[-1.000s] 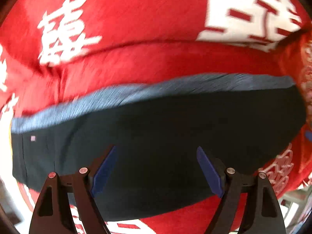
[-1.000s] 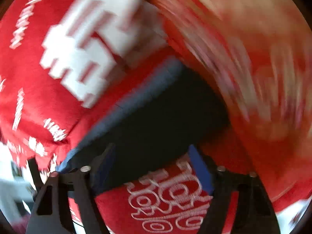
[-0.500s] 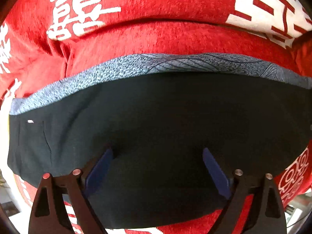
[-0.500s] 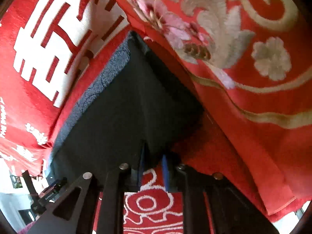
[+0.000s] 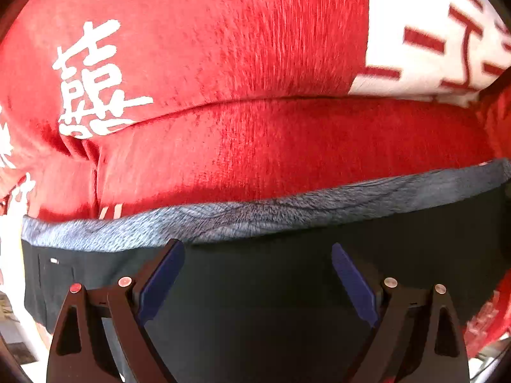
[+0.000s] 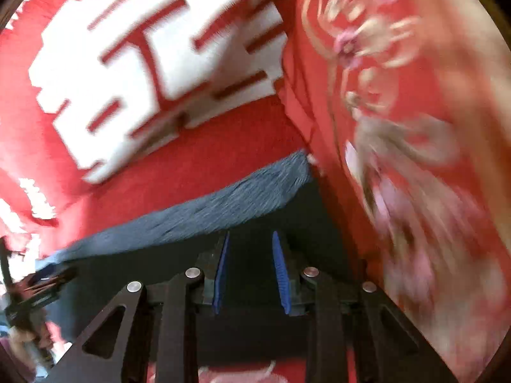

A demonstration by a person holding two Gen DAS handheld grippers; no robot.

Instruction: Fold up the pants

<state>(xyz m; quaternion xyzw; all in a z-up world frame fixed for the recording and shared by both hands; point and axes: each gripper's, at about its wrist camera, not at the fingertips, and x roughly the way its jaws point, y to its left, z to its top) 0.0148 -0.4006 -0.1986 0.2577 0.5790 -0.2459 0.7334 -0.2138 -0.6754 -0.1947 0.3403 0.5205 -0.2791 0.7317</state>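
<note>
The black pants lie folded flat on a red blanket, their grey speckled waistband along the far edge. My left gripper is wide open just above the black cloth, its tips near the waistband, holding nothing. In the right wrist view the pants fill the lower middle with the waistband running left. My right gripper hovers over the pants' right end with its jaws a narrow gap apart and no cloth between the blue pads.
The red blanket with white characters covers the surface. A red floral-embroidered cushion or quilt rises right beside the pants' right end. The left gripper shows at the left edge of the right wrist view.
My right gripper was shut at the pants' near corner; it has opened a little and moved forward over the cloth. My left gripper advanced toward the waistband, still open.
</note>
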